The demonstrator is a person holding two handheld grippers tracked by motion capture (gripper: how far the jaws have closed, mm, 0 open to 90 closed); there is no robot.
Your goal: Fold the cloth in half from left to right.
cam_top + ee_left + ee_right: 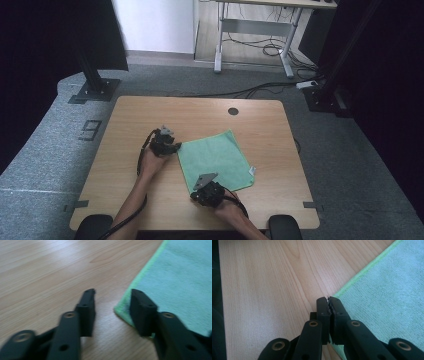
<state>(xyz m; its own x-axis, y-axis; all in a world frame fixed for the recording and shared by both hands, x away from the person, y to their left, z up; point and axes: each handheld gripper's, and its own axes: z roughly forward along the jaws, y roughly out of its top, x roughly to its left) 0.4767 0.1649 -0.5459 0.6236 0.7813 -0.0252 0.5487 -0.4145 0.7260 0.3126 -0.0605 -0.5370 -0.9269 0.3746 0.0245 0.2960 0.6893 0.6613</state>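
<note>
My green cloth [216, 159] lies flat on the wooden table, turned like a diamond, one corner pointing toward one o'clock. A small white tag sits at its four o'clock corner. Its edges carry brighter green stitching.

Green terry cloth [216, 159], matt; wood-grain table [130, 120], smooth.

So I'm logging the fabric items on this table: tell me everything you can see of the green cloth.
The green cloth is a square of mint terry-like fabric with a brighter stitched hem and a small white tag at its right corner. It lies flat, turned diagonally, on the wooden table. The right gripper is shut at its near corner; the left gripper straddles its left corner, jaws apart.
</note>
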